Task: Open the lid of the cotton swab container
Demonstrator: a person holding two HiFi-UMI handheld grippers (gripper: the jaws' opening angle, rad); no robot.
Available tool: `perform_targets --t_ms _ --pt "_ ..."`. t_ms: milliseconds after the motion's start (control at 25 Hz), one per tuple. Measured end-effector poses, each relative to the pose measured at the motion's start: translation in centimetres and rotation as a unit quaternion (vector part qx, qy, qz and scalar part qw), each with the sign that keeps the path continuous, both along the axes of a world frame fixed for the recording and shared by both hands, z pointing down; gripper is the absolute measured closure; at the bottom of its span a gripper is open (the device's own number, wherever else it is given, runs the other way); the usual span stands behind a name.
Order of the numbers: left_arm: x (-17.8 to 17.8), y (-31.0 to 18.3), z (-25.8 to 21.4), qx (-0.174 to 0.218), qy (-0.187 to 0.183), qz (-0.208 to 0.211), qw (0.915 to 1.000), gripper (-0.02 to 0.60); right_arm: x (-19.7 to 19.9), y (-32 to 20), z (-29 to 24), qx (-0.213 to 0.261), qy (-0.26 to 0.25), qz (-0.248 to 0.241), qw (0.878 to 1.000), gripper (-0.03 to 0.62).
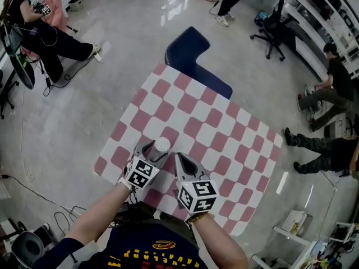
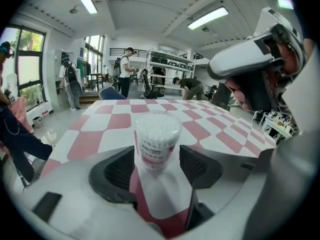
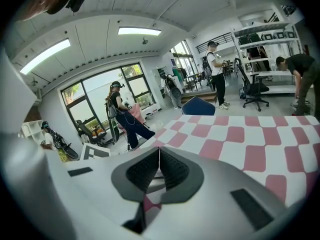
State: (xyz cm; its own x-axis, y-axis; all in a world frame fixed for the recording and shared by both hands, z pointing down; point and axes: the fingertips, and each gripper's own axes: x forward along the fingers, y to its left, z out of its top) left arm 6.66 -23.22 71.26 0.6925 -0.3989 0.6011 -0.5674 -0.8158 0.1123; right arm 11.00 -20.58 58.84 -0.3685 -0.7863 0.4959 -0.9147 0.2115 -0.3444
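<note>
Swab container (image 2: pixel 157 143) stands upright on the checked table (image 1: pixel 224 128), near the edge closest to the person, its clear lid on and white swabs (image 2: pixel 158 128) packed inside. It sits between the jaws of the left gripper (image 2: pixel 157 157), which are spread wide. A clear gap shows at the right pad (image 2: pixel 196 165); the left pad (image 2: pixel 121 170) is close beside the container, and I cannot tell whether it touches. In the head view the left gripper (image 1: pixel 155 150) reaches in from the lower left and tilts down toward the container (image 1: pixel 162 144). The right gripper (image 1: pixel 178 157) lies just beside it, also tilted down over the table. The right gripper view shows its jaws (image 3: pixel 159 156) pressed together with nothing between them.
</note>
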Motion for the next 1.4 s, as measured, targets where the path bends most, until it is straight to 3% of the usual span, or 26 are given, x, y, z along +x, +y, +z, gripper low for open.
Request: perform_targets --t_ms 800,1160,1400 --pt "0.5 -0.2 0.6 0.001 -0.012 -0.002 0.9999 0.328 1.9 2.5 -0.5 -0.005 0.000 0.018 1.000 0.583" --pt "-0.2 1.2 -1.7 0.014 -0.004 -0.003 0.9999 0.328 2.1 3.5 -1.4 0.004 -0.003 0.014 1.000 0.583" --pt "-1.0 2.9 -6.1 0.021 0.007 0.002 0.9998 0.328 1.6 4.2 -3.5 0.025 -0.010 0.002 1.000 0.583"
